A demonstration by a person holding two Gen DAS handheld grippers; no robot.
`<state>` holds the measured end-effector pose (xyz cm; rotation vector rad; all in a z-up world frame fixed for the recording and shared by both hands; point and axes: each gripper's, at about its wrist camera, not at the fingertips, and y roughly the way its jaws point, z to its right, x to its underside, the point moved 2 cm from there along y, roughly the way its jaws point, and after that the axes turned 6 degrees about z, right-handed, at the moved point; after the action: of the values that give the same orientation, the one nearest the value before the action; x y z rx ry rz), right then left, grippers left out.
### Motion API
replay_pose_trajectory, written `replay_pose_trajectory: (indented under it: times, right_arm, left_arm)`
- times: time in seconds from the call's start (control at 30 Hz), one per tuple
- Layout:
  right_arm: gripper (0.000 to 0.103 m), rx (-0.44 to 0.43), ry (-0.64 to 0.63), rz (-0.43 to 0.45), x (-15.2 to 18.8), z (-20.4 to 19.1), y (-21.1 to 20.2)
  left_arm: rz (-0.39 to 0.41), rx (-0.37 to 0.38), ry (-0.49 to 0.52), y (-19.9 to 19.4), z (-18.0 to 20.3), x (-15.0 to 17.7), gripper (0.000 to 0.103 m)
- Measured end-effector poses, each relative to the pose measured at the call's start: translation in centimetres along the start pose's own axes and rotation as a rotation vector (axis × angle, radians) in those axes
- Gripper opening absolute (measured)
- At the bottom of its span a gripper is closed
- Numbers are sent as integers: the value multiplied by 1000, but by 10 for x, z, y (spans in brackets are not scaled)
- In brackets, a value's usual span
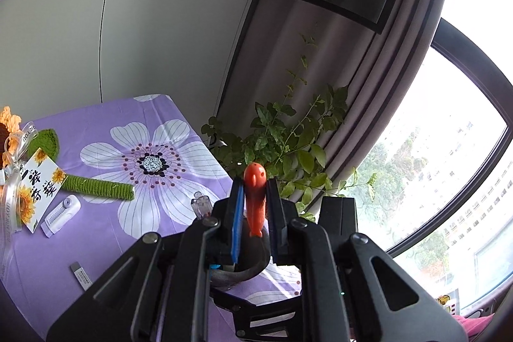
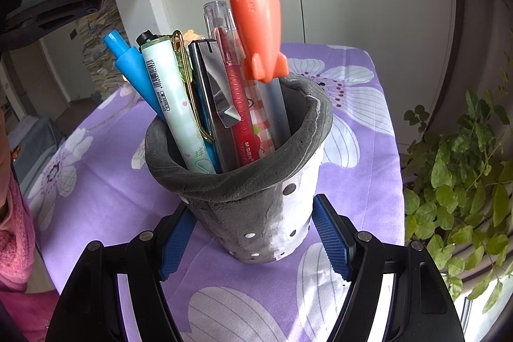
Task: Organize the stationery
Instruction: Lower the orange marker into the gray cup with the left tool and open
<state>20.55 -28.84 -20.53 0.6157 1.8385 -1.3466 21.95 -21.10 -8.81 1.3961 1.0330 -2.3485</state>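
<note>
My left gripper (image 1: 253,181) is shut on an orange fish-shaped highlighter (image 1: 255,197). The right wrist view shows that highlighter (image 2: 256,5) hanging tail-down just above the rim of a grey-and-white pen holder (image 2: 250,213). The holder stands on the purple cloth and holds several pens, among them a blue pen (image 2: 131,66), a pale green pen (image 2: 173,98) and a red pen (image 2: 237,104). My right gripper (image 2: 253,241) is closed around the holder's lower body, one blue pad on each side.
On the purple flowered tablecloth (image 1: 105,233) lie a white correction tape (image 1: 62,213), a small grey eraser (image 1: 80,274), a knitted sunflower with a green stem (image 1: 96,186) and its card. A leafy plant (image 2: 458,181) stands off the table's right edge by the window.
</note>
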Motion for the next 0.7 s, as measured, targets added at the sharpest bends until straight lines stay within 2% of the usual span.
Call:
replay_pose_trajectory:
  times: [0.43,0.6,0.7]
  right_arm:
    - [74,0,0,0,0,0,0]
    - [74,0,0,0,0,0,0]
    - [74,0,0,0,0,0,0]
  left_arm:
    - [-2,-40,83,-4,6,6,12]
    - [10,-57,80,-10,2,3,17]
    - [22,-100,63,-20,-7,-2,21]
